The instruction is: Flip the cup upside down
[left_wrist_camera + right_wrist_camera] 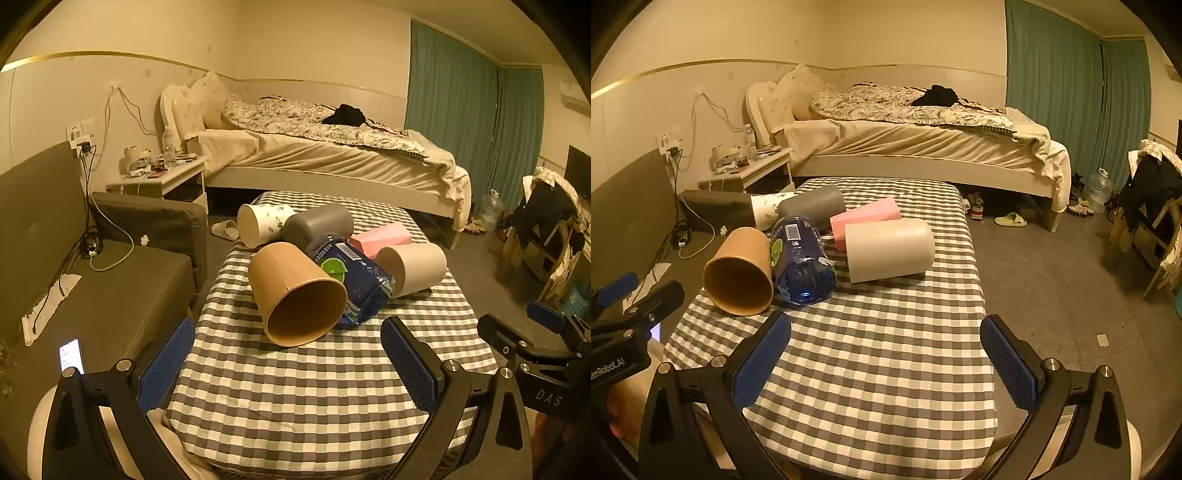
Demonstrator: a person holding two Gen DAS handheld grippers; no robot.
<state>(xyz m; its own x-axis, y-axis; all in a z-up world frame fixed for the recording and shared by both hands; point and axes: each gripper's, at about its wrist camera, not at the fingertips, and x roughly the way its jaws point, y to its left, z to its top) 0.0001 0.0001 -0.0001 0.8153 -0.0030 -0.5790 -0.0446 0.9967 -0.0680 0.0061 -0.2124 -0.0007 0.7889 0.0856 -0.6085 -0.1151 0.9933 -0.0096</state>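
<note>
Four cups: all lie on their sides in a cluster toward the far end of the checked table (295, 398), none yet flipped.
Cream cup (890, 249): largest, by the right edge; long axis runs across the table, closed base to the right.
Brown paper cup (299, 295): nearest, by the left edge; long axis runs toward the near end, open mouth facing the cameras, touching the blue bottle (351, 277).
Grey cup (319, 223) and printed white cup (260, 225): farther back, beside a pink box (380, 238).
Left gripper (288, 363): jaws wide apart, empty, short of the brown cup.
Right gripper (886, 354): likewise spread, holding nothing.
Likely best approach: pinch the brown cup across its wall near the rim, lift it away from the bottle, then rotate it mouth-down.
</note>
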